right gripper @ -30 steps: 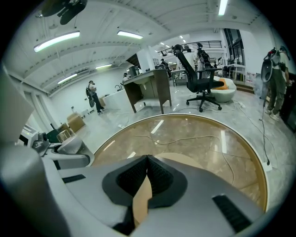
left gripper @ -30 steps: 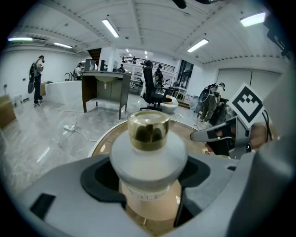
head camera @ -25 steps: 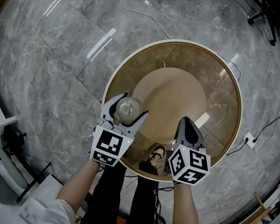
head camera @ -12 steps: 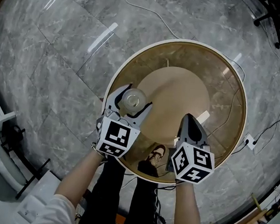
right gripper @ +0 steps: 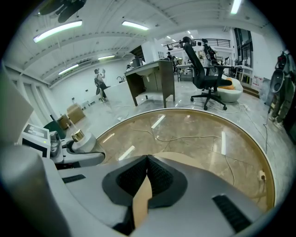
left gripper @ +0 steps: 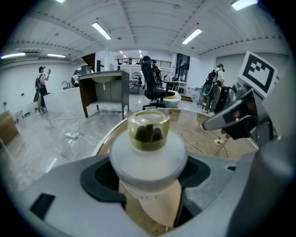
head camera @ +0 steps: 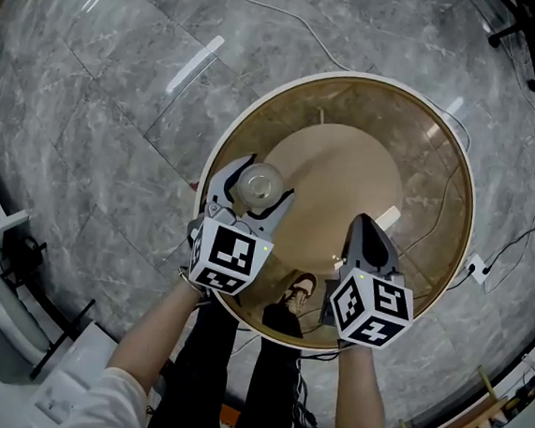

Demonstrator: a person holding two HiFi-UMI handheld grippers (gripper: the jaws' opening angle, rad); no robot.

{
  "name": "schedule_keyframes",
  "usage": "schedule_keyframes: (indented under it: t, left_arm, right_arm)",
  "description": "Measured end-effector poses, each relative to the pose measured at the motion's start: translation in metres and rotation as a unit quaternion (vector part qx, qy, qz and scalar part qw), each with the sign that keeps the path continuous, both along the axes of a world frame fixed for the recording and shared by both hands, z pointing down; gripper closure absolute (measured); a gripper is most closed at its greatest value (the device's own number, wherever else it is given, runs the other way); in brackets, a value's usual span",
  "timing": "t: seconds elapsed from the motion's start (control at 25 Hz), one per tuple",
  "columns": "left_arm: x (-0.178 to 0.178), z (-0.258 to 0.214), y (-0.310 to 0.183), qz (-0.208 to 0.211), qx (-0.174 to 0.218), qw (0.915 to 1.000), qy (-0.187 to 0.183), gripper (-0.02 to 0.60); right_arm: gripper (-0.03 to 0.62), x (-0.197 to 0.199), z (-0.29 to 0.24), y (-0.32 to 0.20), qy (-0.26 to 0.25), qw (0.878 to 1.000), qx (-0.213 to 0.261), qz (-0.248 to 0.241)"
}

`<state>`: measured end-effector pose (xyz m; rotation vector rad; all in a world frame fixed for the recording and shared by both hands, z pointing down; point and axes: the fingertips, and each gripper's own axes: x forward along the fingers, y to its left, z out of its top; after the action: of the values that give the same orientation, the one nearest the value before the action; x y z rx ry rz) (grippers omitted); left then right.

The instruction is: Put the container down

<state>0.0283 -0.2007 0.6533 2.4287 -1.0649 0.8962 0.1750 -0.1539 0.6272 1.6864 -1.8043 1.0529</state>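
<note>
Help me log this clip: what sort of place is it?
Probably an open-plan office or lab: a swivel office chair, a desk, ceiling strip lights and a marble-look tiled floor.

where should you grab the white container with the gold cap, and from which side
Probably the wide white body of the container, from the side, jaws level: it is upright, round and broader than the gold cap. The left gripper holds it so.

Round glass table (head camera: pixel 440 178), marble floor (head camera: pixel 90 97), office chair (right gripper: pixel 206 74)
</note>
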Motion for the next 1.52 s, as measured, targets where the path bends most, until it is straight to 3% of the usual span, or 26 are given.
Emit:
schedule_keyframes:
  t: [0.88, 1.32, 1.52]
  left_arm:
    - [0.0, 0.003, 0.001, 0.028, 0.036, 0.9989, -0.01, 0.245]
    - [-0.005, -0.009, 0.006, -0.009, 0.047, 0.9971, 0.059, 0.232]
    - [-0.019, -0.011, 0.019, -0.038, 0.041, 0.9962, 0.066, 0.213]
  right_arm:
    - [0.571, -0.004, 0.003, 0.004, -0.007, 1.0, -0.002, 0.009]
    - [0.571, -0.005, -0.001, 0.022, -0.011, 1.0, 0.004, 0.015]
    - [0.571, -0.008, -0.004, 0.036, -0.01, 1.0, 0.003, 0.011]
